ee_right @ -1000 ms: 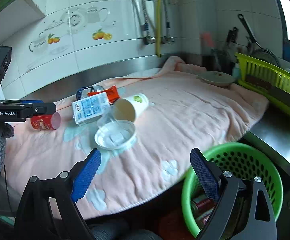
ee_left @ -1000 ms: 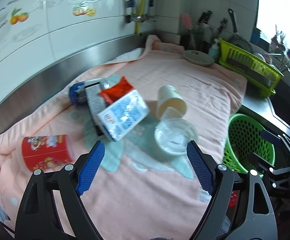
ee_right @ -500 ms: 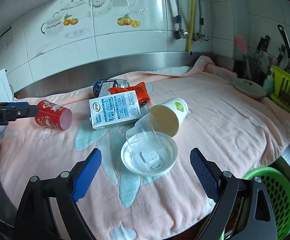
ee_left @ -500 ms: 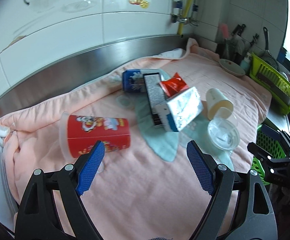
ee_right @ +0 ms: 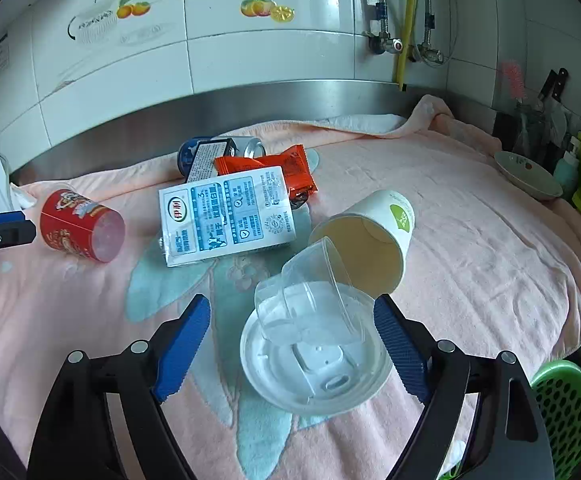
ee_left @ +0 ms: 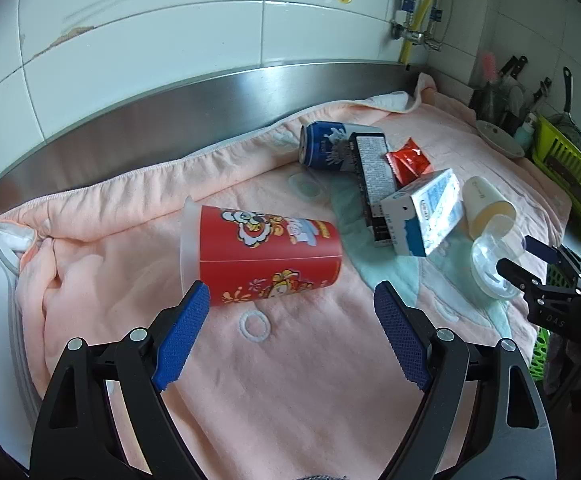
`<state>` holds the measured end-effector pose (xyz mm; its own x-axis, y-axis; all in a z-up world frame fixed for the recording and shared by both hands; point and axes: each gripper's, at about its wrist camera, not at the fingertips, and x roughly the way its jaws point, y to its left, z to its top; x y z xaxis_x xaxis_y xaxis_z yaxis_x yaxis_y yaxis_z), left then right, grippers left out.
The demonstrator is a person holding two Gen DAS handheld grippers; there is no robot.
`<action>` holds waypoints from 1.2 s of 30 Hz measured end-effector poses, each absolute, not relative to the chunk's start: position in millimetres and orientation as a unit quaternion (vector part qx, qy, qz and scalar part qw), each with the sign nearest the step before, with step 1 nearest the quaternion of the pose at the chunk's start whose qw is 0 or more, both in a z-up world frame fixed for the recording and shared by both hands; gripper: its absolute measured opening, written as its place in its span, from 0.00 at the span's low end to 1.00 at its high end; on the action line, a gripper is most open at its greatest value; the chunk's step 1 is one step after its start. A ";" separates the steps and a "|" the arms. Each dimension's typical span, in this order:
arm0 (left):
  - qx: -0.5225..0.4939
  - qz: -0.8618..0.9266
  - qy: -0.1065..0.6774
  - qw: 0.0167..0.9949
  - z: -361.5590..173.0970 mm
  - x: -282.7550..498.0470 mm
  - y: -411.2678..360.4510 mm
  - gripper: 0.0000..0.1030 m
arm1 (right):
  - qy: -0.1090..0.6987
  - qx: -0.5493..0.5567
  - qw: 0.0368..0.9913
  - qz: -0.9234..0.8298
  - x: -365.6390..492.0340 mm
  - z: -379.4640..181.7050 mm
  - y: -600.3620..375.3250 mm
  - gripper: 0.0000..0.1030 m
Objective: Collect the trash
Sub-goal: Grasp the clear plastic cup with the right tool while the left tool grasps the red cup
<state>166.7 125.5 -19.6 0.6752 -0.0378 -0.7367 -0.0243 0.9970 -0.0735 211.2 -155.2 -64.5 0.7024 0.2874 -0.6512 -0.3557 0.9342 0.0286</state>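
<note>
both claws have swung away from the green basket [ee_right: 566, 412] and in over the pink towel [ee_left: 290, 380] on the table. the left claw [ee_left: 290, 320] now hangs spread and empty just short of the red cup [ee_left: 266, 256] lying on its side. the right claw [ee_right: 290, 334] is narrowing around the clear cup [ee_right: 306, 304] and white lid [ee_right: 314, 376] beside the milk carton [ee_right: 226, 216], though its pads don't look to be pressing yet. so two pickups look imminent. the can behind the carton is half hidden, and the basket is cut off at the frame edge.
</note>
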 end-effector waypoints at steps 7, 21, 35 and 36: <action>-0.058 0.005 0.411 0.910 -28.5 186.5 145.1 0.81 | 0.357 -0.065 0.916 0.169 225.3 -73.1 -146.2 0.70; -0.080 -0.004 0.394 0.916 -21.7 179.9 162.8 0.81 | 0.374 -0.057 0.908 0.178 233.5 -84.7 -143.1 0.42; -0.109 -0.005 0.408 0.907 -38.7 208.4 188.9 0.81 | 0.364 -0.052 0.910 0.193 223.9 -79.7 -140.8 0.30; -0.111 -0.009 0.408 0.906 -40.3 209.6 189.4 0.81 | 0.363 -0.051 0.910 0.194 223.0 -79.2 -141.6 0.30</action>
